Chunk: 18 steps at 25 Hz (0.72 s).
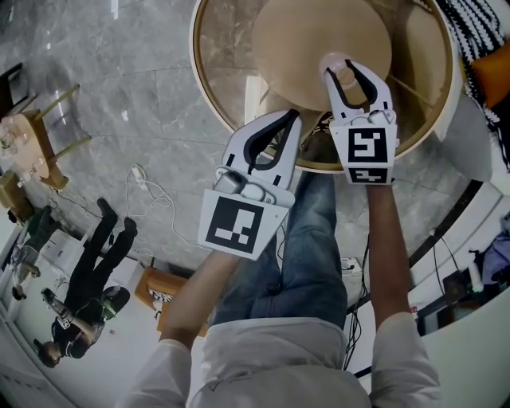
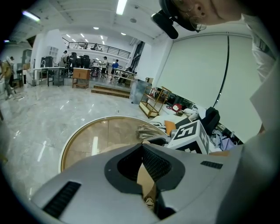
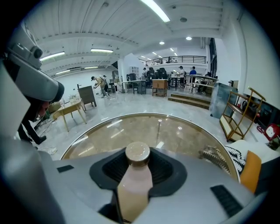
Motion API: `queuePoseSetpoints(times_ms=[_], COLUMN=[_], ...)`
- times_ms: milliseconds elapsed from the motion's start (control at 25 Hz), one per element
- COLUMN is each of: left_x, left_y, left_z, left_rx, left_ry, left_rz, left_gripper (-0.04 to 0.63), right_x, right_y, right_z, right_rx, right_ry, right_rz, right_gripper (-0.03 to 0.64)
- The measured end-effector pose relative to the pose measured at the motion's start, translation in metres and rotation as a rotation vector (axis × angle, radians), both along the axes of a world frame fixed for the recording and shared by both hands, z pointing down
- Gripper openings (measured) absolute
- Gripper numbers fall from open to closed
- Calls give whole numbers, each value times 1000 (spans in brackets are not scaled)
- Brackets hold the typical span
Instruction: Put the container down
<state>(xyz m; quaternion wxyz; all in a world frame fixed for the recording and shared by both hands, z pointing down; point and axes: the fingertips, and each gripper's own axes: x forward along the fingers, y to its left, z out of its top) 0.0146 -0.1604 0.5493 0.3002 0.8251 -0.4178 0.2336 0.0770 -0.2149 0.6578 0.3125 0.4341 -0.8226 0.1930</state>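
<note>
The person stands at the 6 o'clock edge of a round glass tabletop with a gold rim, holding both tools out over it. The right gripper has its jaws pinching a pale pinkish-beige plastic bottle with a round brown cap. The cap pokes up out of the black padded hollow between the jaws. In the head view the bottle sits over the 6 o'clock part of the glass, above the near edge of a large tan round disc at the table's middle. I cannot tell whether the bottle's base touches the glass, nor whether the disc lies on the glass or under it. The left gripper is at about 8 o'clock from the right one. Its jaws are pressed together at the tips, gripping nothing I can make out, and its body crosses the rim near 7 o'clock. A black-and-white patterned cloth and an orange cushion lie beyond the table at 2 o'clock. Out on the grey marble floor, well away at 8 o'clock, stands a person in dark clothes.
</note>
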Motion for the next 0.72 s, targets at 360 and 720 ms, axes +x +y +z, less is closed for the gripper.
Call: queuePoseSetpoints(times_ms=[360, 720], left_x=[-4, -14], left_y=[-1, -10], left_z=[3, 0], left_rx=[-18, -6], left_ry=[8, 4], left_rz=[-52, -88], left_gripper=[17, 17], right_x=[-1, -2], right_y=[-3, -2], right_z=[1, 2], right_rx=[42, 41], right_ry=[-4, -14], right_rz=[-12, -19], right_gripper=[143, 146])
